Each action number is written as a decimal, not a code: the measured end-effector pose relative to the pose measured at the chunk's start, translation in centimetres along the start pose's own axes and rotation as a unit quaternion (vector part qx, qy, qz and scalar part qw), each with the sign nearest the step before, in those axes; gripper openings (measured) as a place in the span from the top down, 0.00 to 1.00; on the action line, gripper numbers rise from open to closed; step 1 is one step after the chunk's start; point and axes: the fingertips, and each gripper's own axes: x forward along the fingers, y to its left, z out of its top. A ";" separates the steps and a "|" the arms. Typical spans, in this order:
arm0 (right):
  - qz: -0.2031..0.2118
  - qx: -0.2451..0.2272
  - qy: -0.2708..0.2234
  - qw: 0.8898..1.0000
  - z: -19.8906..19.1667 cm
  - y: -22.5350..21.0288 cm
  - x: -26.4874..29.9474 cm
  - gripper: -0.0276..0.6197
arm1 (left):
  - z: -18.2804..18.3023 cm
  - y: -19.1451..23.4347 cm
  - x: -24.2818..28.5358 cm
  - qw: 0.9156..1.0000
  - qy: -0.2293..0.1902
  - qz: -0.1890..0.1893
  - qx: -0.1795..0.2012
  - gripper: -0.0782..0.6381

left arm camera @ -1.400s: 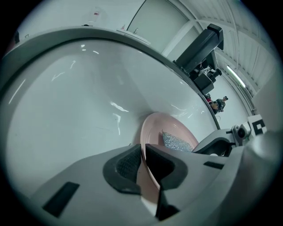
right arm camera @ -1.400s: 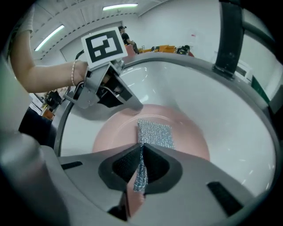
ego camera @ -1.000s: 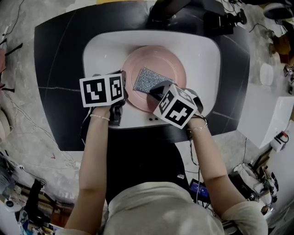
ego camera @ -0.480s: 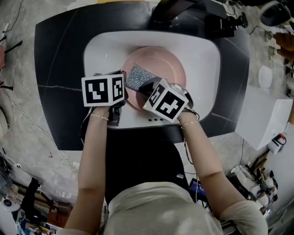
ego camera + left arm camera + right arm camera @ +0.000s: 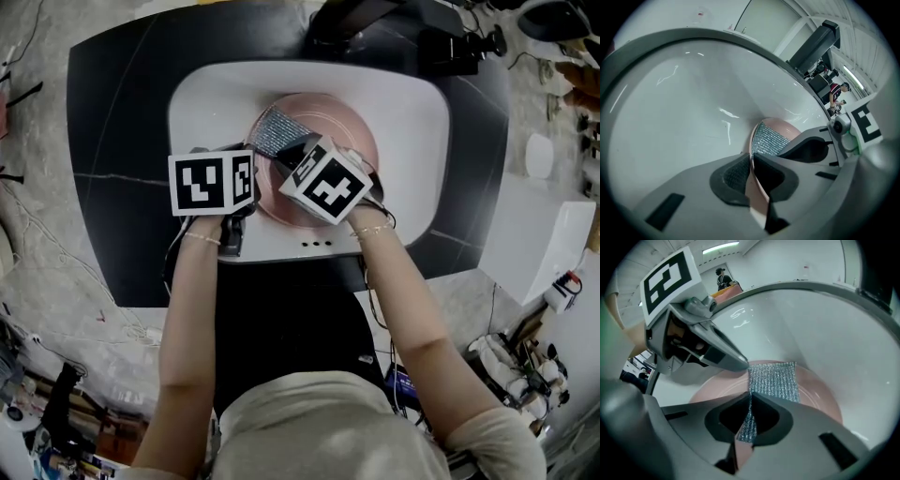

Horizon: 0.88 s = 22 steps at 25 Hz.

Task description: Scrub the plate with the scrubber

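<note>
Nearest, we reach both forearms (image 5: 192, 309) over the dark tabletop (image 5: 112, 122) toward the white sink (image 5: 412, 112) set into it. On the left, our left hand-held gripper (image 5: 751, 174) has its jaws closed tight on the near-left rim of the pink plate (image 5: 354, 131); the rim runs edge-on between the two pads, and the gripper's marker cube (image 5: 213, 183) sits over the sink's near-left wall. Just to the right, our right hand-held gripper (image 5: 749, 417) angles in across the near part of the plate, its jaws pinched together on the near edge of the silver mesh scrubber (image 5: 773, 378), so a narrow fold of the mesh stands between the pads. Beyond those jaws the rest of the scrubber lies spread flat on the plate's far-left area, with the tip of the left hand-held gripper just beside its left corner. The plate rests in the middle of the sink basin. Farthest off, a dark fixture (image 5: 339, 19) rises at the sink's far edge.
</note>
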 end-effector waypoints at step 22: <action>-0.084 0.037 0.061 0.994 -4.4 -6.2 -2.4 0.91 | 0.1 -0.6 -0.2 1.000 -0.002 -0.015 0.005 0.83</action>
